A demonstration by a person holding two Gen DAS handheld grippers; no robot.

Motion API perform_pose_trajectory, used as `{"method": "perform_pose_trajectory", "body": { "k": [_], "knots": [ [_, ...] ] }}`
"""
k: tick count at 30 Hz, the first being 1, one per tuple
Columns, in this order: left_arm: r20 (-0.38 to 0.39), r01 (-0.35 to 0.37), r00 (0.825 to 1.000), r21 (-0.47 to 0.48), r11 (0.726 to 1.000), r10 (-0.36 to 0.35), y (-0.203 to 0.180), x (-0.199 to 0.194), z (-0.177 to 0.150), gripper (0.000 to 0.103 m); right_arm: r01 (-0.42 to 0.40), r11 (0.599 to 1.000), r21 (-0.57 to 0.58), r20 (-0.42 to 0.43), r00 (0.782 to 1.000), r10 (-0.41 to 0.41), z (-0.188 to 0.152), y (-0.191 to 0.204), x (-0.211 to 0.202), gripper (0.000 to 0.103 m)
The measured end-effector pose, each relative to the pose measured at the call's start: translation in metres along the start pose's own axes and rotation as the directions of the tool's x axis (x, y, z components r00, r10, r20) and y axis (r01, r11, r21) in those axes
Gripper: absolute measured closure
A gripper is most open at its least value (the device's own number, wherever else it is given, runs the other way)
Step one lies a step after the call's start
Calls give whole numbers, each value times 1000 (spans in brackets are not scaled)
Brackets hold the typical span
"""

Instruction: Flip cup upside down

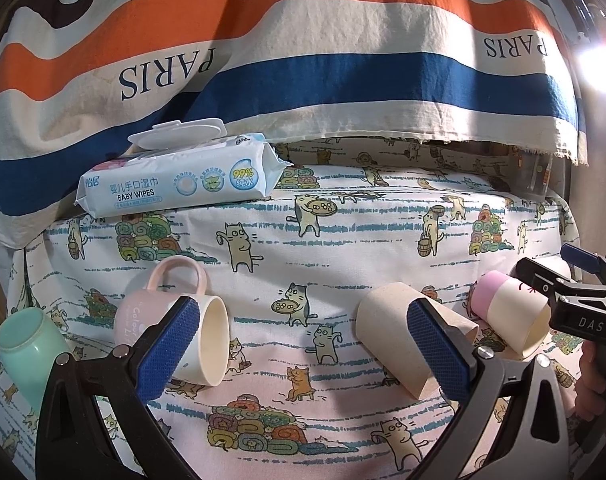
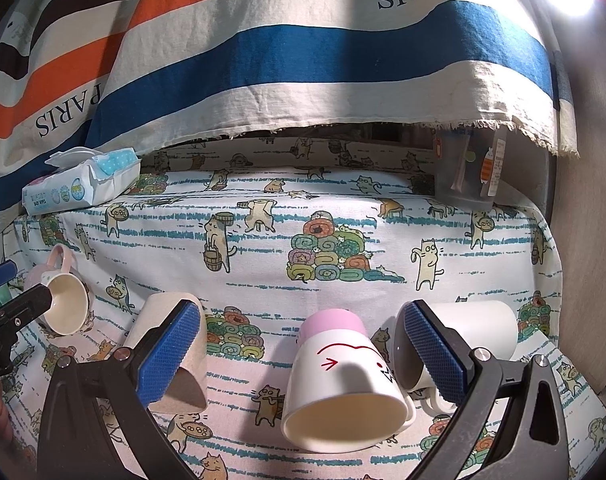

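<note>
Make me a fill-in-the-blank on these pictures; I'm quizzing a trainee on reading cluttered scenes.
1. The cups on the cat-print cloth all lie on their ____.
2. The pack of wipes has its lid ____.
3. The cup with the red arrow has a ____ base.
4. Both the left tongs and the right tongs are ____ and hold nothing.

Missing words: sides; open; pink; open

You have five cups on their sides: a green cup (image 1: 25, 346), a pink mug (image 1: 171, 322), a beige cup (image 1: 387, 320), a pink-based cup (image 2: 343, 380) and a white mug (image 2: 479, 336). One wipes pack (image 1: 179, 178). Possibly one clear box (image 2: 469, 168), half hidden.
</note>
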State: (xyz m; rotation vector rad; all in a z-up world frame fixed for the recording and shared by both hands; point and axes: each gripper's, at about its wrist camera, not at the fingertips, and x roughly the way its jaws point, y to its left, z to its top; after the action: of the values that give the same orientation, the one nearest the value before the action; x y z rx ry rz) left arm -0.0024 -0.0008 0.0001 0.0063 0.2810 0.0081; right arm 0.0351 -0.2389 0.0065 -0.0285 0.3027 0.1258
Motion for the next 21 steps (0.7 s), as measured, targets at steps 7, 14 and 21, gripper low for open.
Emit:
{"method": "perform_pose_trajectory", "body": {
  "k": [7,14,21],
  "knots": [
    [-3,-1,1000,0,1000,1,0,0,1,0,-1,1000,3,0,1000,1,0,0,0,0],
    [-2,-2,1000,0,1000,2,0,0,1,0,-1,1000,3,0,1000,1,0,-1,0,0],
    [1,-2,1000,5,1000,2,1,0,2,0,-1,1000,4,-1,1000,1,0,0,0,0]
  ]
}}
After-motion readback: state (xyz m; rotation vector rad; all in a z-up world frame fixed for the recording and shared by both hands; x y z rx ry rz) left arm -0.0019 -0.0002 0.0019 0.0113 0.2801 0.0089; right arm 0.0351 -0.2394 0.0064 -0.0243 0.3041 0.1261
